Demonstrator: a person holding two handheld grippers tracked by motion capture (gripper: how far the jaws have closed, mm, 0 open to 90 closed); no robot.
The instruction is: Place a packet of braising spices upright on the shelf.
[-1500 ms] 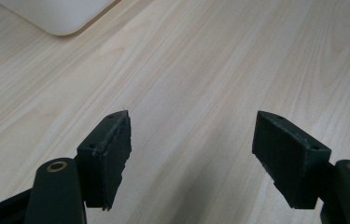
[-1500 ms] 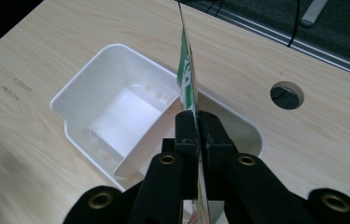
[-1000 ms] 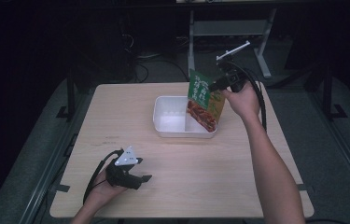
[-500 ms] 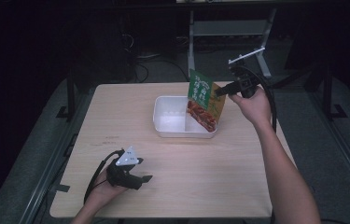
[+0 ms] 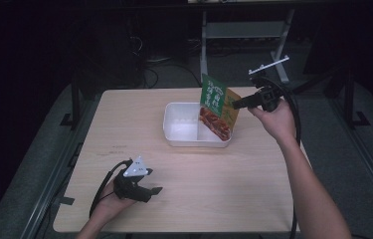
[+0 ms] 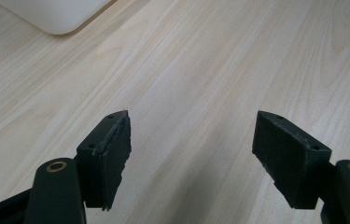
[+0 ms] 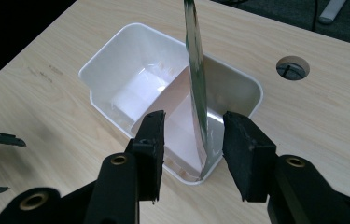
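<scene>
— Wooden table (image 5: 253,199) carried what, biggest first?

— White tub (image 5: 181,124) toward the far edge, right of the middle, with a green and orange packet (image 5: 217,107) standing on end inside against the tub's right wall.

— And the tongs?

— Right gripper (image 7: 193,135) sat just beside the packet, its jaws having just been opening, the packet's edge between them but untouched. Left gripper (image 6: 191,144) rested near the near-left corner, released, nothing between its jaws.

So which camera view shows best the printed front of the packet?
The high view: the packet stands in the white bin with its green and red printed face toward that camera. The right gripper view shows it edge-on, as a thin strip. The left gripper view gives bare table and a bin corner.
</scene>
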